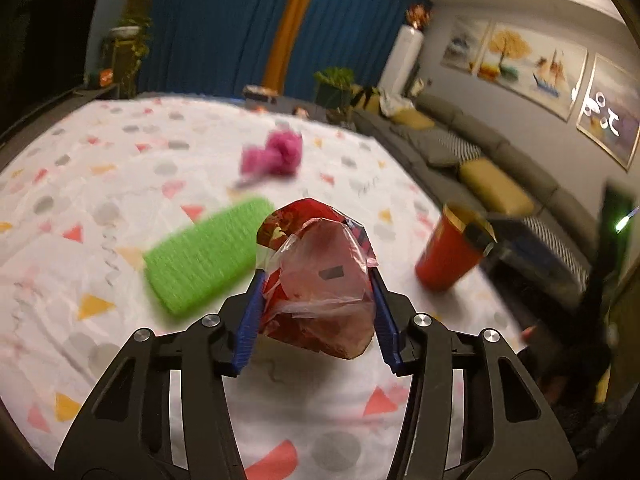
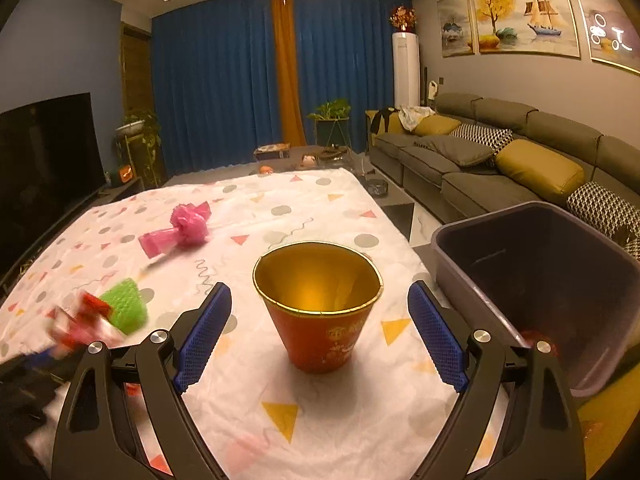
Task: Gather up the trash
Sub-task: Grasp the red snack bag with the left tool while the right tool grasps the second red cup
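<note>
My left gripper [image 1: 316,276] is shut on a crumpled red wrapper with clear plastic [image 1: 316,312], its blue pads pressing both sides, just above the table. That wrapper shows as a red blur [image 2: 86,320] at the left of the right wrist view. A red paper cup with a gold inside [image 2: 320,328] stands upright between the wide-apart fingers of my right gripper [image 2: 320,292], which is open and touches nothing. The same cup [image 1: 448,252] appears to the right in the left wrist view. A dark bin [image 2: 560,280] stands at the table's right edge.
A green textured pad [image 1: 204,264] lies left of the wrapper, and a crumpled pink bag [image 2: 188,226] lies farther back on the patterned tablecloth [image 2: 320,208]. A grey sofa [image 2: 480,168] runs along the right wall and a television [image 2: 48,152] stands at the left.
</note>
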Demonstrator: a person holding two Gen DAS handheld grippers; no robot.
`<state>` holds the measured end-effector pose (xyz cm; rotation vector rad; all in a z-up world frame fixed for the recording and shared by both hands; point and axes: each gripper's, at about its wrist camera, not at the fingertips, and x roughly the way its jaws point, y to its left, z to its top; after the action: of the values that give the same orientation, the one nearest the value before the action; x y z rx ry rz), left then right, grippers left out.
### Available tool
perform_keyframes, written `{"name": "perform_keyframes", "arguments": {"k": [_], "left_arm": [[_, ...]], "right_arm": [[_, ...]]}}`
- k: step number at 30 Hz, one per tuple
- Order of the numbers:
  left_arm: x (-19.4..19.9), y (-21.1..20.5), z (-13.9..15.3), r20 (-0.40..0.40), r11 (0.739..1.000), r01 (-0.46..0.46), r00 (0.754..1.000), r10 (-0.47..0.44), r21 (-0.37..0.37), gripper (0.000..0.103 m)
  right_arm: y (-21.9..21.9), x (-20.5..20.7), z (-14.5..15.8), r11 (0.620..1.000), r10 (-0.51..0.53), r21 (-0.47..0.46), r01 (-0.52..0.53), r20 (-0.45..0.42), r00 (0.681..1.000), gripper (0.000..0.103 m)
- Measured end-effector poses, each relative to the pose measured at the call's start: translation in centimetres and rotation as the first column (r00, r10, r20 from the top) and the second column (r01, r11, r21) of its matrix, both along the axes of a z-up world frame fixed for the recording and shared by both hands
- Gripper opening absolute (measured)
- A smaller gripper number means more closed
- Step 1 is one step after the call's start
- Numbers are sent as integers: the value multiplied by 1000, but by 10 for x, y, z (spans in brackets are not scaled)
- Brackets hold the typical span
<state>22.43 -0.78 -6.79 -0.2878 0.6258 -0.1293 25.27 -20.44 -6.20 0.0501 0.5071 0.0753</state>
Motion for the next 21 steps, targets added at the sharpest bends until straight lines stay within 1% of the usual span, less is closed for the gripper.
{"name": "perform_keyframes", "arguments": {"k": [2, 5, 7, 10, 13, 15, 16, 19, 21], "left_arm": [[0, 8, 16, 34, 999, -35, 999, 35, -4, 49], [6, 16, 28, 66, 997, -79, 995, 79, 5, 49], [11, 20, 23, 60, 995, -95, 994, 94, 11, 49], [17, 25, 6, 28, 994, -107, 994, 107, 2, 49], [21, 28, -1, 10, 995, -99, 995, 99, -8, 49], [21, 29, -1, 21, 994, -106, 994, 106, 3, 49], [20, 29, -1, 25, 994, -108, 994, 108, 8, 49], [20, 29, -3, 23, 994, -109, 994, 109, 19, 49], [19, 29, -3, 20, 994, -108, 994, 107, 17, 49]], "right_arm": [[3, 7, -3, 1000, -5, -7, 5, -8, 1000, 87], [5, 14, -6, 1000, -15, -10, 15, -20, 1000, 87], [4, 18, -8, 1000, -22, -7, 22, -28, 999, 87], [4, 23, -9, 1000, -23, -3, 23, -43, 999, 87], [5, 25, -9, 1000, -22, -6, 22, -39, 999, 87], [8, 27, -10, 1000, -17, -13, 17, -43, 999, 84], [9, 28, -11, 1000, -12, -17, 11, -48, 999, 81], [9, 29, -12, 1000, 1, -20, -2, -59, 998, 75], [10, 30, -12, 1000, 3, -18, -4, -58, 998, 73]]}}
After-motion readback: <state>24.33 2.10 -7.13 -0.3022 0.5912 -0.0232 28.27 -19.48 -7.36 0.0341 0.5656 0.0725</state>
